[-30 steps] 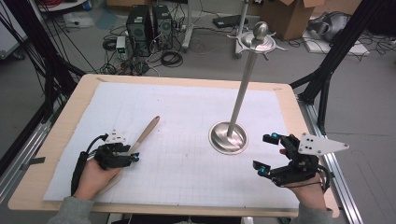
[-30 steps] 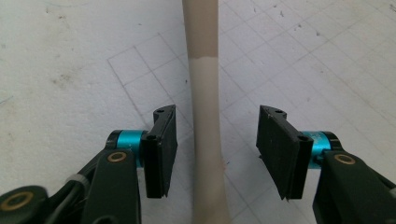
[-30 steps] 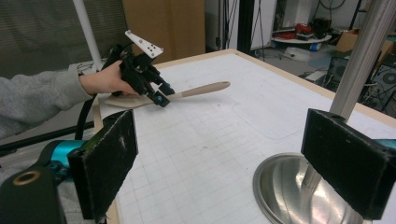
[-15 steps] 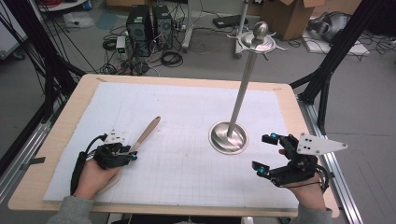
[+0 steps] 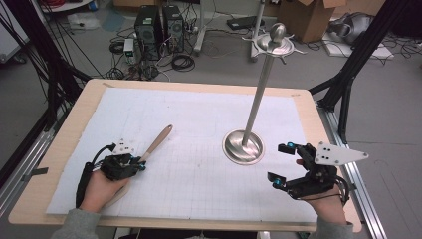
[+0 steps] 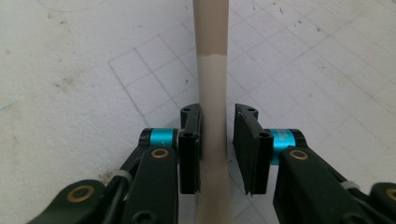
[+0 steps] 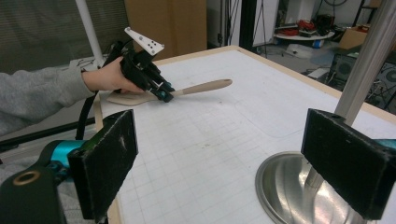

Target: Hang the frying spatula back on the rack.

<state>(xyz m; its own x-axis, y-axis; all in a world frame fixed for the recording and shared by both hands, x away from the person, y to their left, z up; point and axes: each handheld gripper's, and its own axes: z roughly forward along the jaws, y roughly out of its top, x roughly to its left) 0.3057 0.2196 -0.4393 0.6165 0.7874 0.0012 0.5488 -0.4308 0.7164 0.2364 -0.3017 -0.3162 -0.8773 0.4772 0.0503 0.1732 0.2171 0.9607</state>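
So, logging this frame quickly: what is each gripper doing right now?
Left gripper: jaws just closing around the wooden spatula handle, not yet clamped.
Right gripper: open, empty.

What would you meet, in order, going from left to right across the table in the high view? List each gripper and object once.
left gripper → wooden spatula → metal stand → right gripper

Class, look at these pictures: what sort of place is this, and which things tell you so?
Probably a research lab or workshop: computer towers and tangled cables on the floor, black frame struts around the table, cardboard boxes behind.
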